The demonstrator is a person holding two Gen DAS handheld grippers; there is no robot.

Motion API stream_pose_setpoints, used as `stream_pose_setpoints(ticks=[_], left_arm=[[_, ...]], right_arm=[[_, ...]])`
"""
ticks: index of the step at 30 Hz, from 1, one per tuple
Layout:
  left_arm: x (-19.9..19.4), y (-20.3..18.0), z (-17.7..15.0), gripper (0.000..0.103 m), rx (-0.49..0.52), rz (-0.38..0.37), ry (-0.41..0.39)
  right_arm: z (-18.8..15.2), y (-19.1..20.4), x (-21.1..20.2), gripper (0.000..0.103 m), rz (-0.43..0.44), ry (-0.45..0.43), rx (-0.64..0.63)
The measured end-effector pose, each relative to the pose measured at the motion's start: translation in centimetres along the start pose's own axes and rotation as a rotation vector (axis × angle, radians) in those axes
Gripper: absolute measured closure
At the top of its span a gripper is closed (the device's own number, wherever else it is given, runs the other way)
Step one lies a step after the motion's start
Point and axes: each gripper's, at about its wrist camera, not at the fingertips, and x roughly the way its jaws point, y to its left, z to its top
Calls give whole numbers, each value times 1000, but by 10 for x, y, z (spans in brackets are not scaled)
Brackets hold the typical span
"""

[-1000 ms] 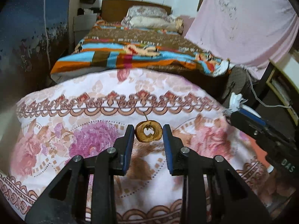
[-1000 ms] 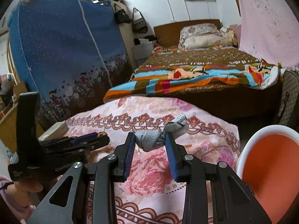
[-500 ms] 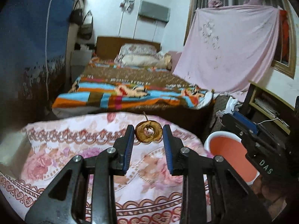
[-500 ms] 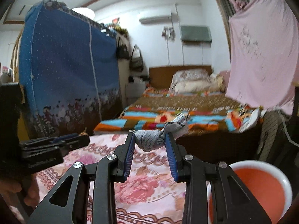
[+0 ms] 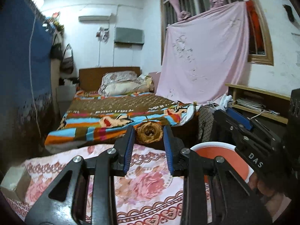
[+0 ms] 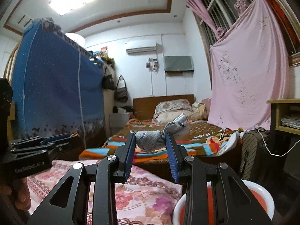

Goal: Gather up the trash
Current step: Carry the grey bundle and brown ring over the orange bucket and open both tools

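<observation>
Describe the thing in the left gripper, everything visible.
A brown ring-shaped scrap, dried and wrinkled on the surface, with a dark hollow centre and a thin stem sticking up from its top. It is held off the floral cloth, pinched on both sides between the blue pads of the left gripper, face toward the camera. What it is exactly cannot be told.

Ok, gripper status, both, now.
Left gripper: closed on the brown dried fruit ring.
Right gripper: closed on the crumpled grey wrapper.
</observation>
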Motion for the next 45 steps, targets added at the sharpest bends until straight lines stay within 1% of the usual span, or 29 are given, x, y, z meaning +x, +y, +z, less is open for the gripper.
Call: stream_pose_setpoints(ticks=[4,11,15,21,25,33,43,45], left_arm=[[0,-10,3,88,17,-31,-4],[3,-26,7,88,40,-68,-14],[9,-35,5,88,43,-90,-5],[21,-53,1,88,55,-146,23],[33,-64,-3,87,52,-194,62],[52,-79,-8,87,39,-247,121],[85,-88,-16,87,-67,-326,257],[89,-91,-18,87,-79,-332,274]], right_arm=[[3,-10,-6,72,-23,-21,8],[4,-28,-10,72,-74,-31,21],[3,-39,-10,72,-114,-19,36],[0,-53,-9,72,-171,14,65],[-2,-63,-9,72,-198,33,84],[-5,-77,-4,72,-249,84,122],[-12,-95,0,71,-308,163,199],[-14,-98,1,71,-314,174,212]])
